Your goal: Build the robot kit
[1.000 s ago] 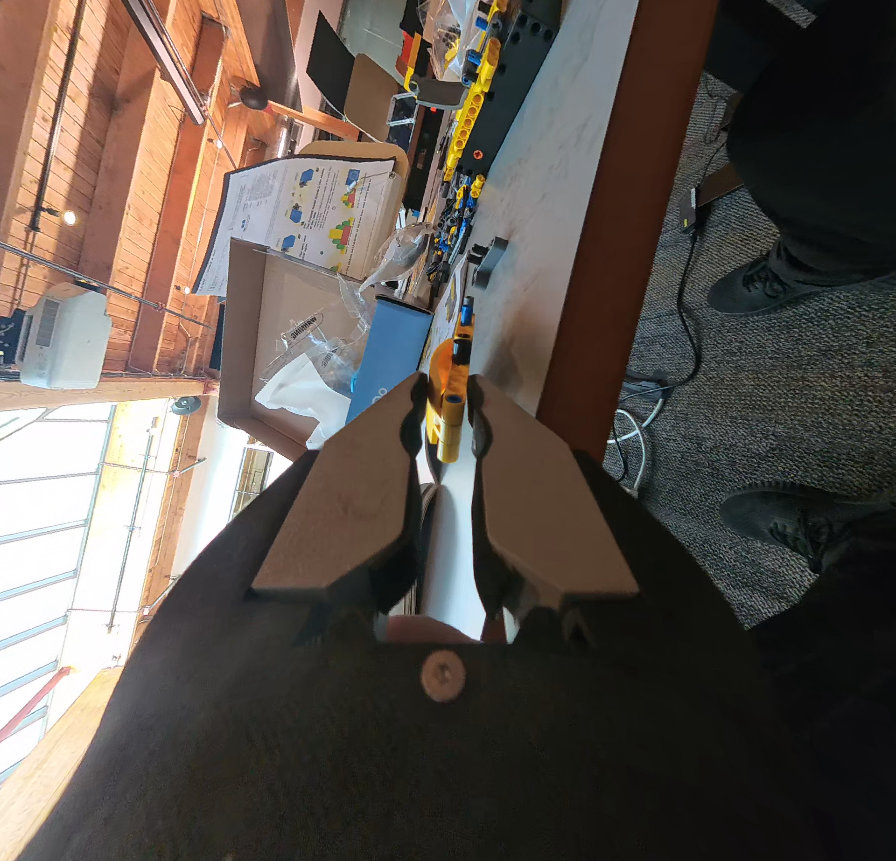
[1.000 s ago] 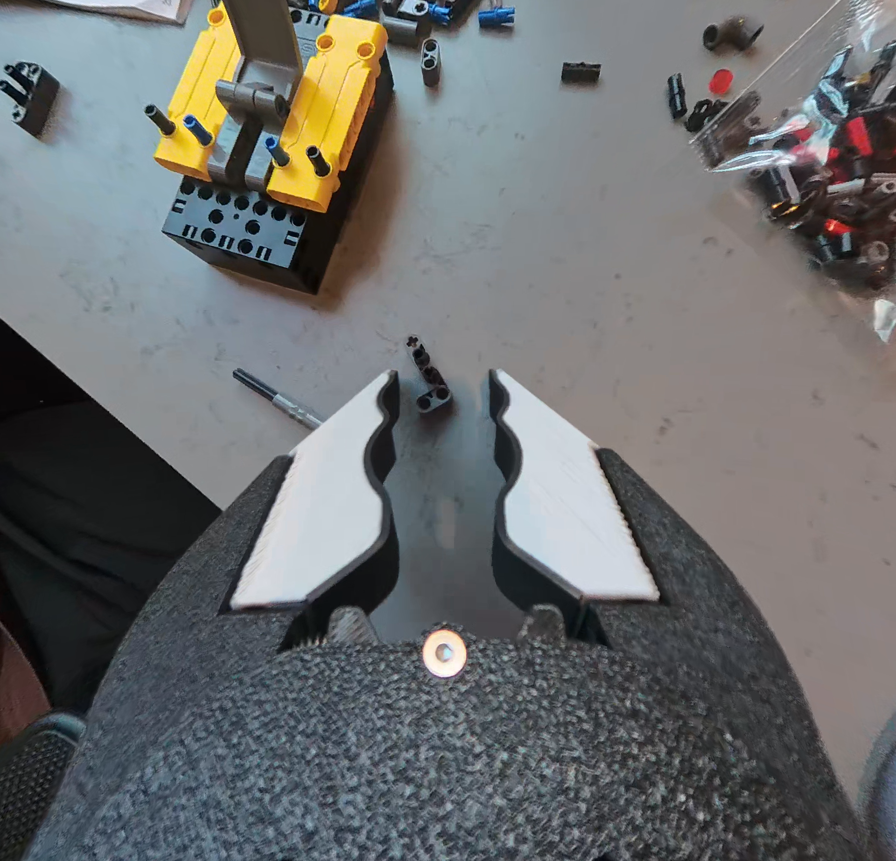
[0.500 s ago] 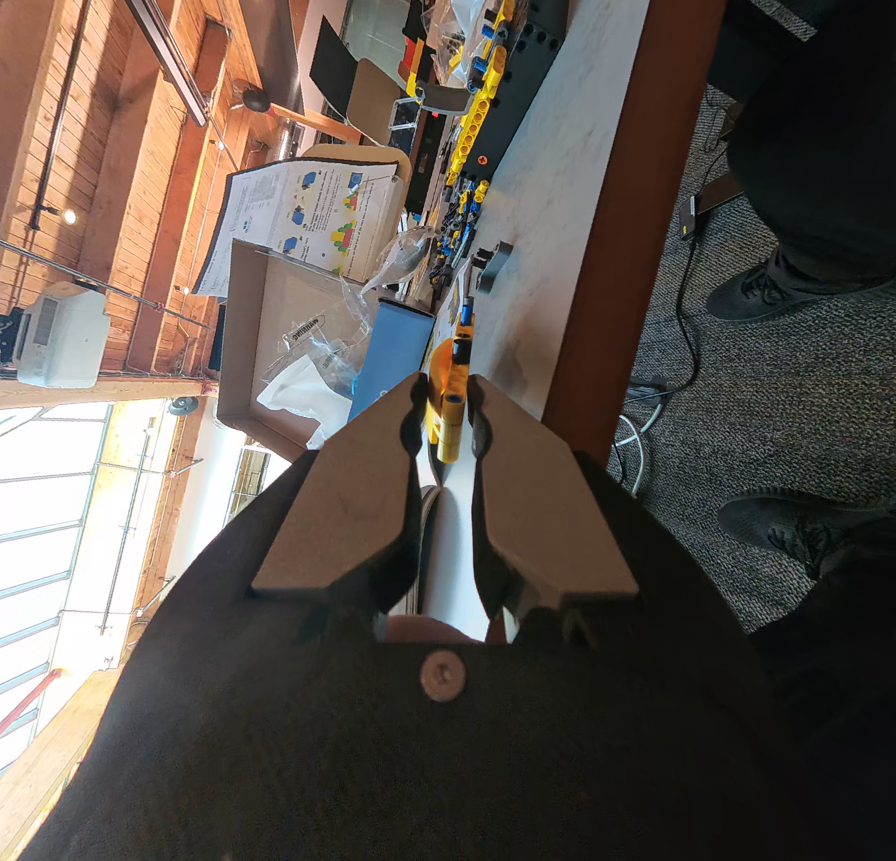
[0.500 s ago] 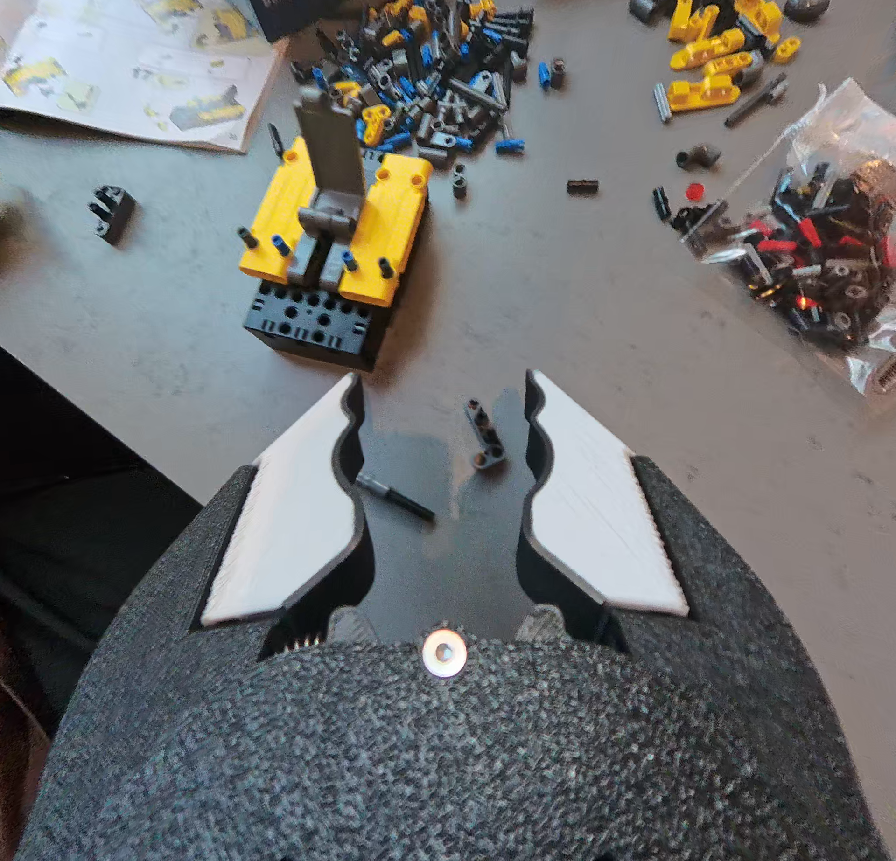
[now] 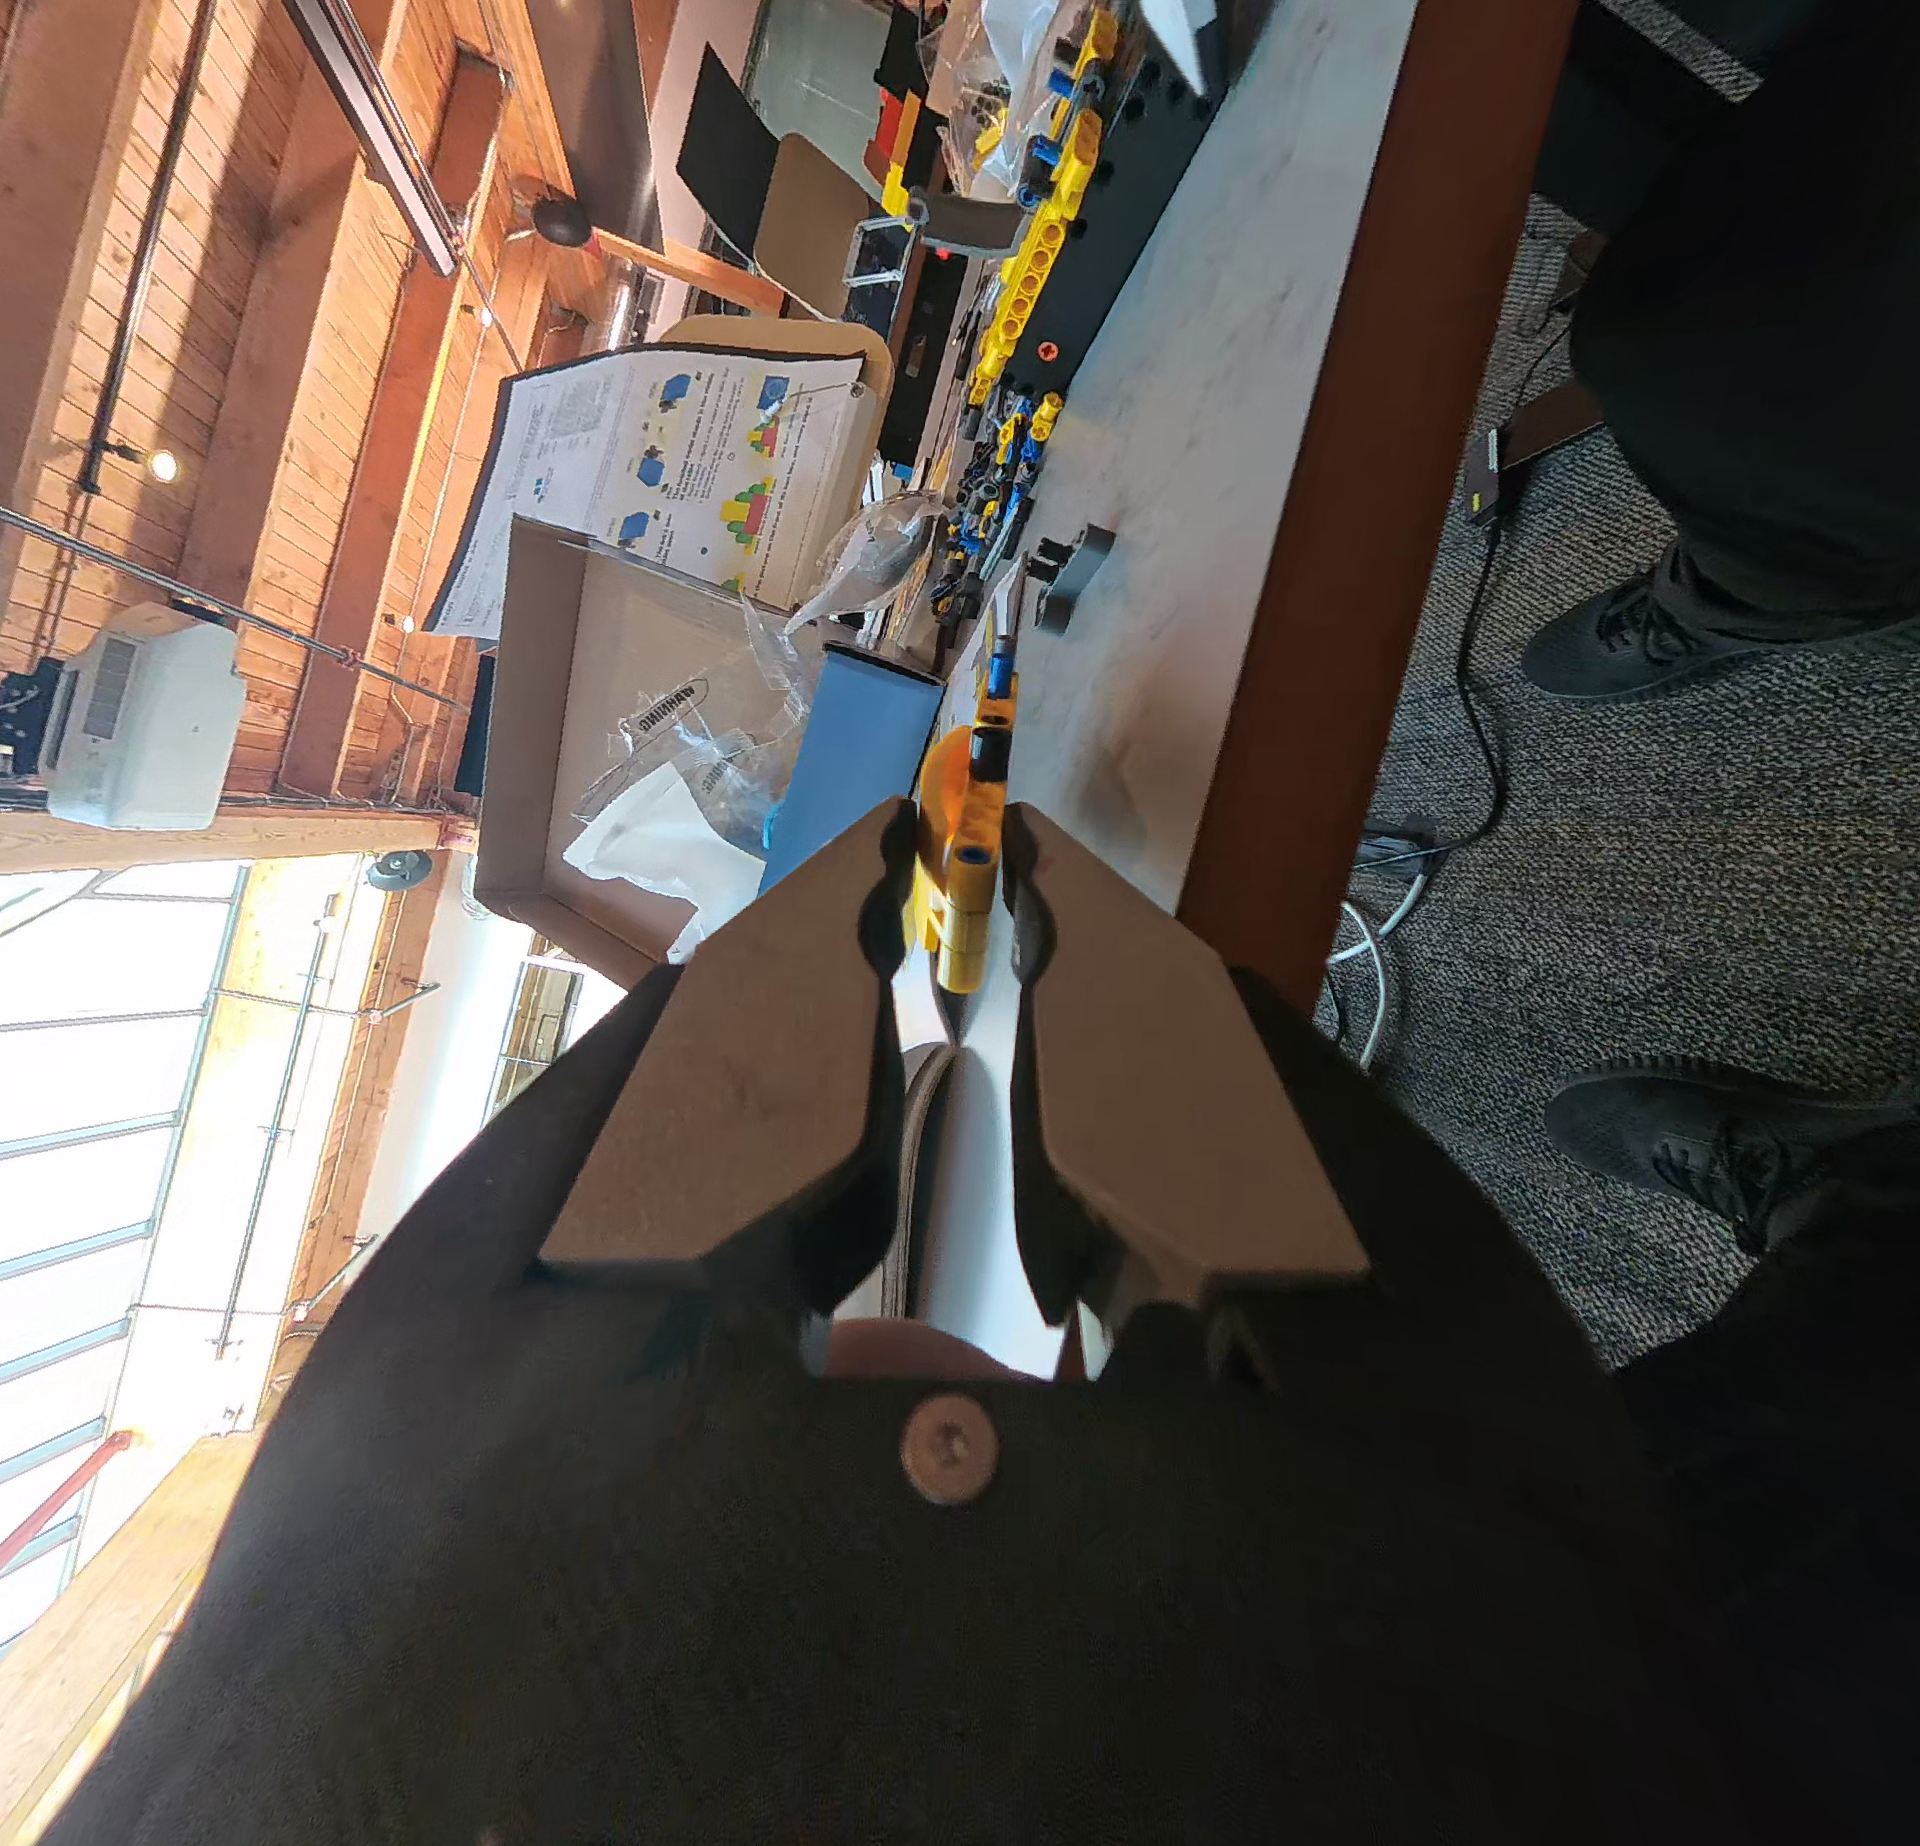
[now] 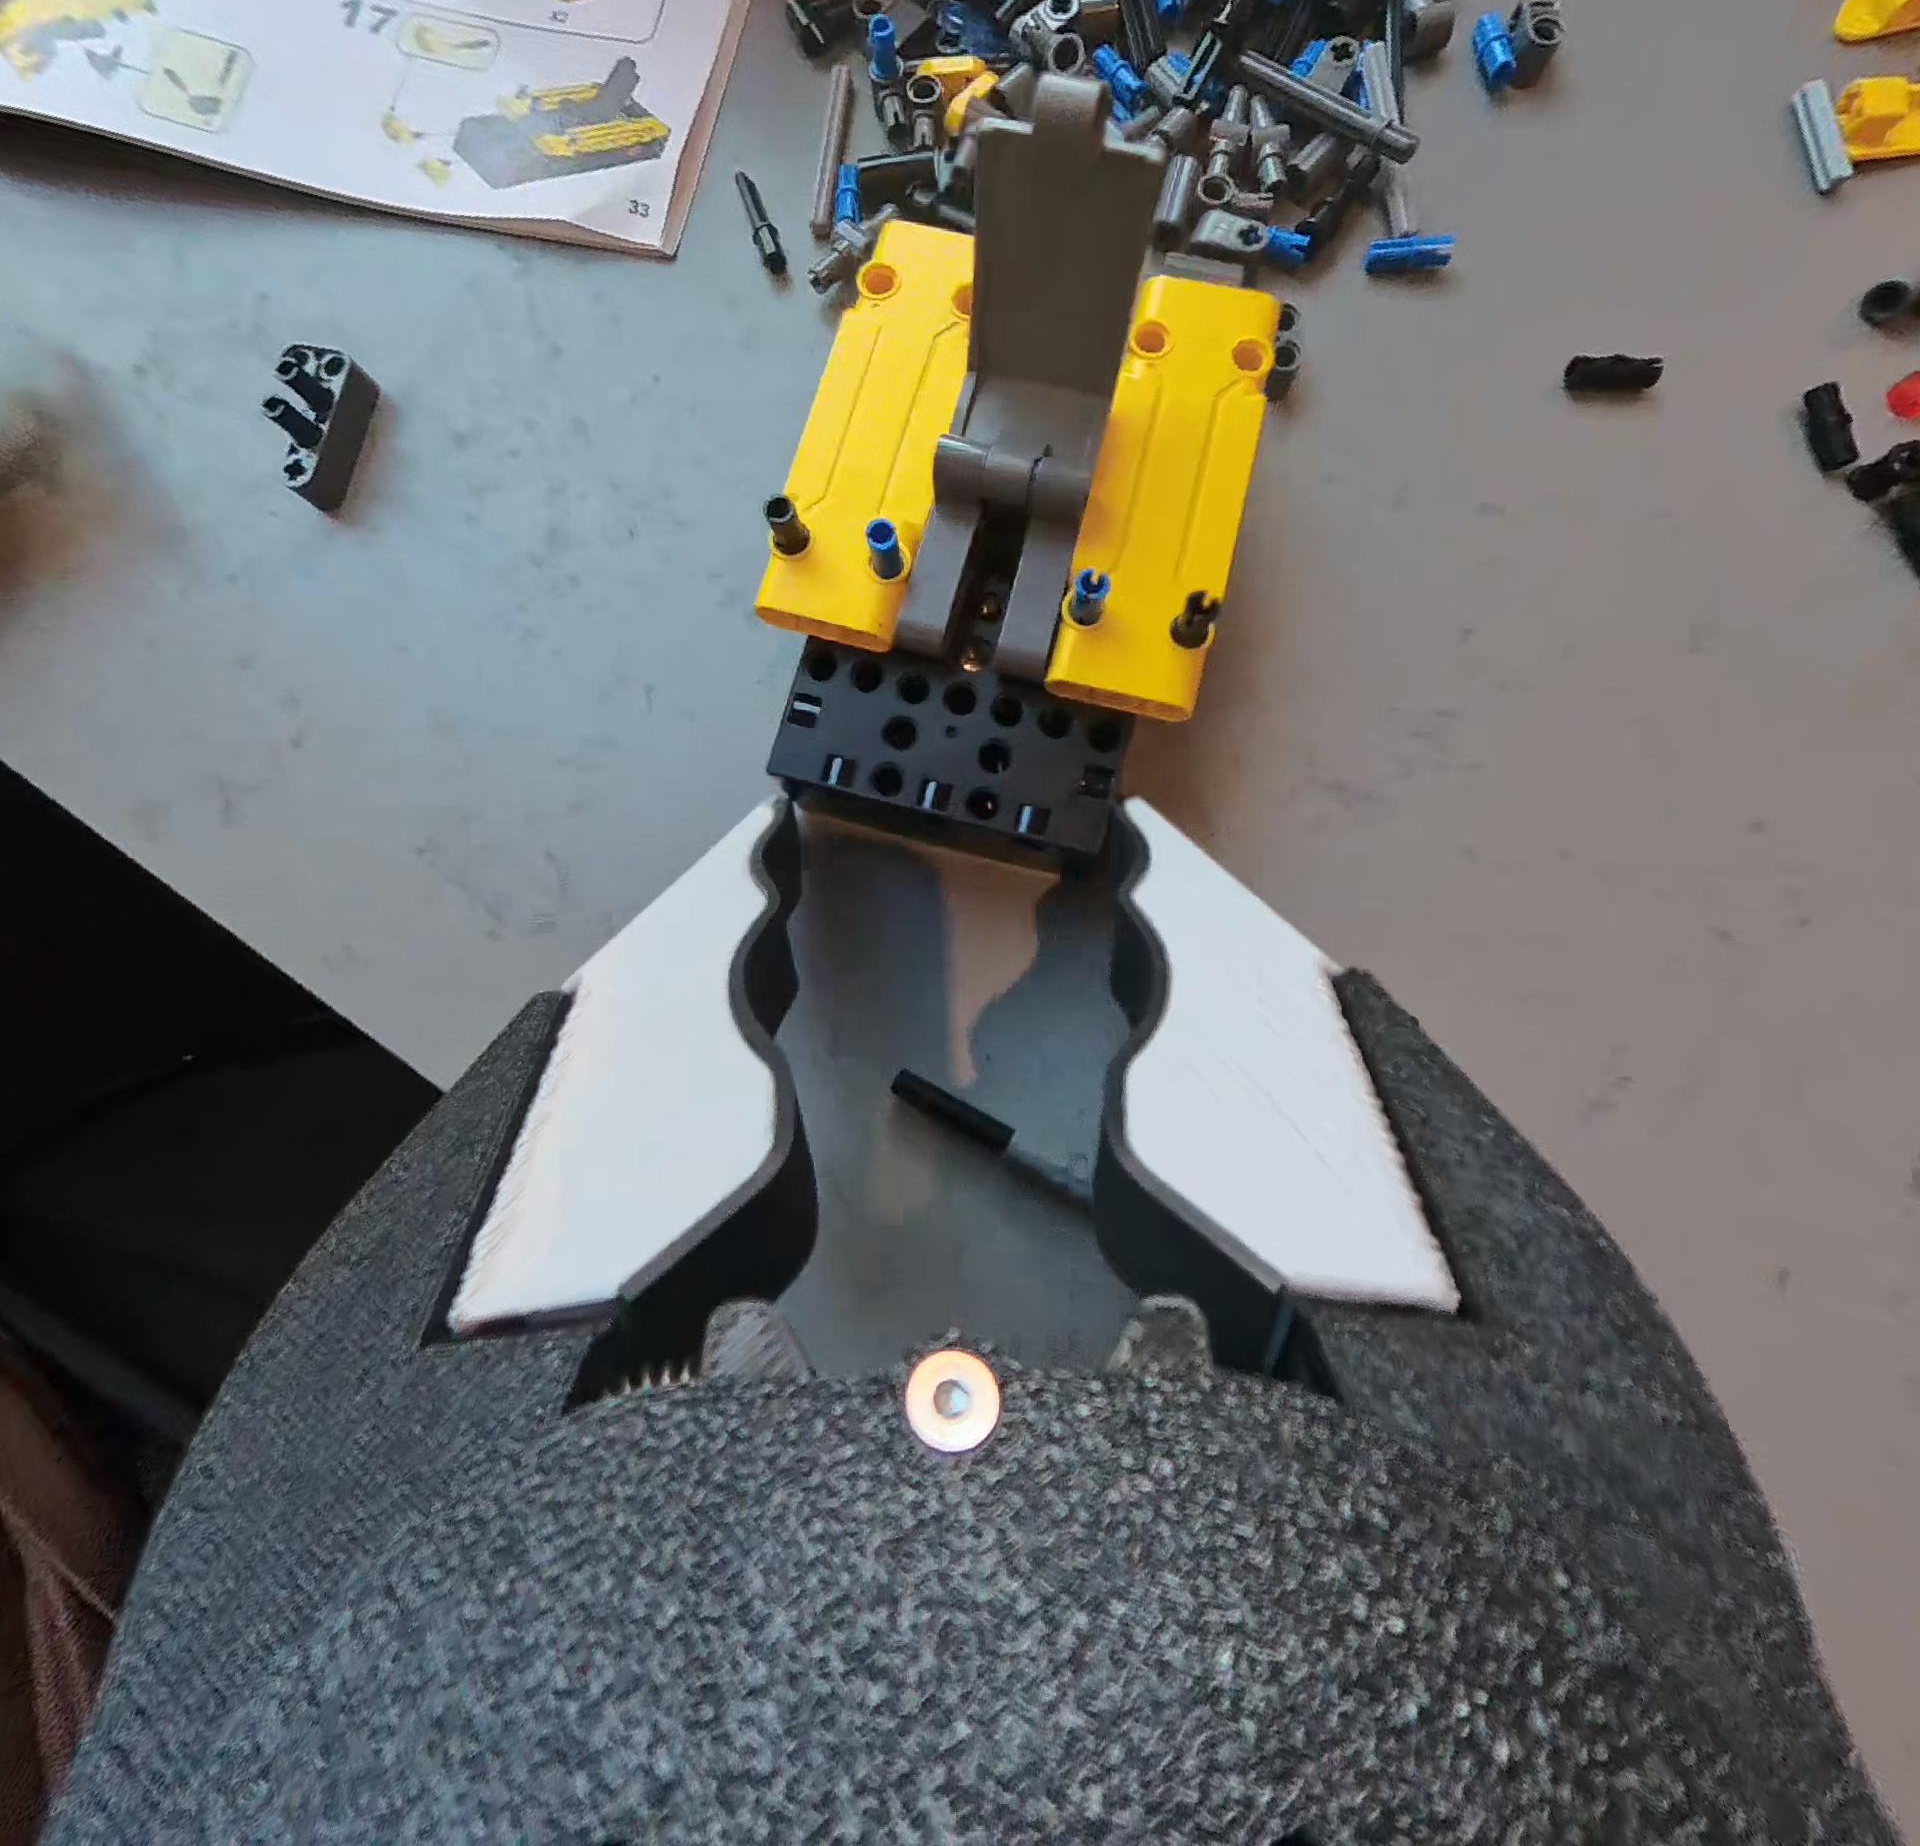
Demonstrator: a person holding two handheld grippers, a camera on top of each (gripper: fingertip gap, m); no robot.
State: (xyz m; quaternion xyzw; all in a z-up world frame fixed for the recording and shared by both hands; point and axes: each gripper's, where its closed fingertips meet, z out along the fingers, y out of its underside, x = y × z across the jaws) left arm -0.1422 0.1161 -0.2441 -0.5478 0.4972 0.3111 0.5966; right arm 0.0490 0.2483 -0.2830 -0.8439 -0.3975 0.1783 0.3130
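My left gripper (image 5: 958, 832) is shut on a small yellow brick assembly (image 5: 964, 866) with blue and black pins, held on its side just above the white table (image 5: 1195, 466). My right gripper (image 6: 951, 828) is open wide, its tips on either side of the near end of a model's black base (image 6: 940, 757). The model has two yellow panels (image 6: 862, 466) and a raised grey lever (image 6: 1049, 238). A black axle (image 6: 951, 1110) lies on the table between the right fingers (image 6: 665, 1069). The model also shows far off in the left wrist view (image 5: 1049, 238).
An open instruction booklet (image 6: 364, 82) lies at the far left, and a pile of small blue, grey and black parts (image 6: 1195, 82) lies behind the model. A black connector (image 6: 322, 425) lies to the left. The table edge (image 6: 208, 903) runs close by. A cardboard box (image 5: 623, 705) stands at the left. The tips of one gripper are about 25 cm away from the tips of the other. The black axle (image 6: 951, 1110) lies around 5 cm away from my right fingertips.
My right gripper has opened wider and moved forward and left up to the model's black base; the small black beam has left its view. My left gripper keeps its hold, nearly still.
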